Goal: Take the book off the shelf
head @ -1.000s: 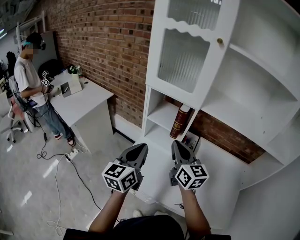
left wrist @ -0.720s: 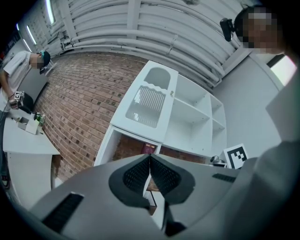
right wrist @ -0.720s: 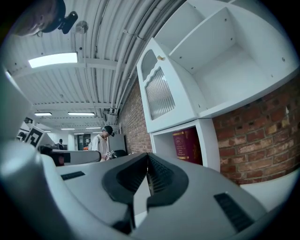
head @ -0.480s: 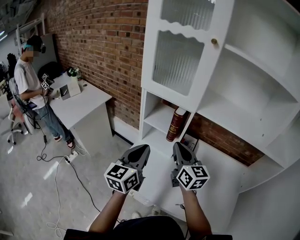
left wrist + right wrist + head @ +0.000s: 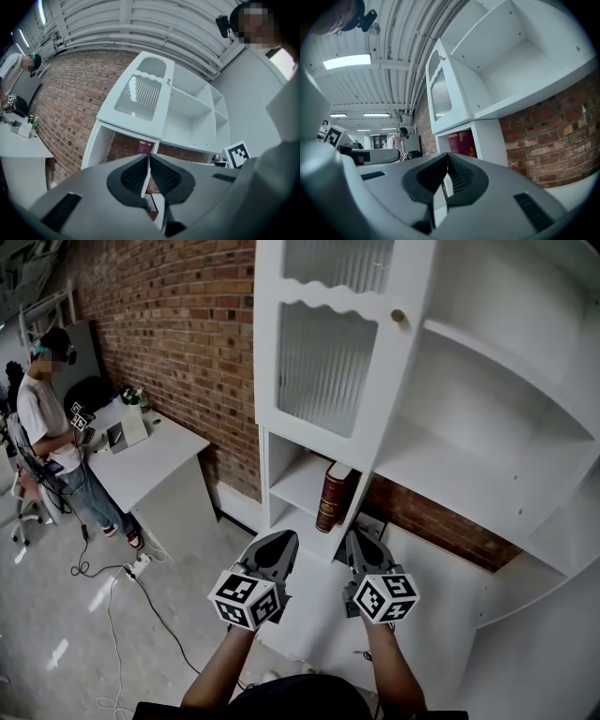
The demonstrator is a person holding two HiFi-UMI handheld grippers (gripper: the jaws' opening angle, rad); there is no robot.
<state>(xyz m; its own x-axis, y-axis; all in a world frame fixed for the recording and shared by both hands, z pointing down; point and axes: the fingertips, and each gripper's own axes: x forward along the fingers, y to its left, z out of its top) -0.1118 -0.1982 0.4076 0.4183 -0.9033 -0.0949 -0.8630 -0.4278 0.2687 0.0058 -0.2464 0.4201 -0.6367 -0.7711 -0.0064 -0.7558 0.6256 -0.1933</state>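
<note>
Left hand-held gripper (image 5: pixel 279 540), grey with a black-and-white marker cube at its back: its jaws are pressed together and hold nothing. The right hand-held gripper (image 5: pixel 360 542), built the same, sits just beside it, also closed and empty. Both point level and forward, side by side, on bare forearms that reach up from the bottom of the head view.

Ahead of them, well apart from both tips, stands a tall white wooden bookcase (image 5: pixel 270 465) with a ribbed glass door (image 5: pixel 323 371) in its upper left. In the open cubby just under that door stands the dark red hardback book with gold marks on its spine (image 5: pixel 333 496), about upright, close against the cubby's right wall. Nothing touches it.

The step in hand looks like the approach; the book is not yet reached. The next move probably calls for bringing one gripper up to the cubby, parting its jaws, closing them on the book's spine, and drawing it straight out.

Behind the bookcase is a red brick wall (image 5: pixel 178 324). Far left, another person (image 5: pixel 42 423) stands at a white counter (image 5: pixel 141 465).
</note>
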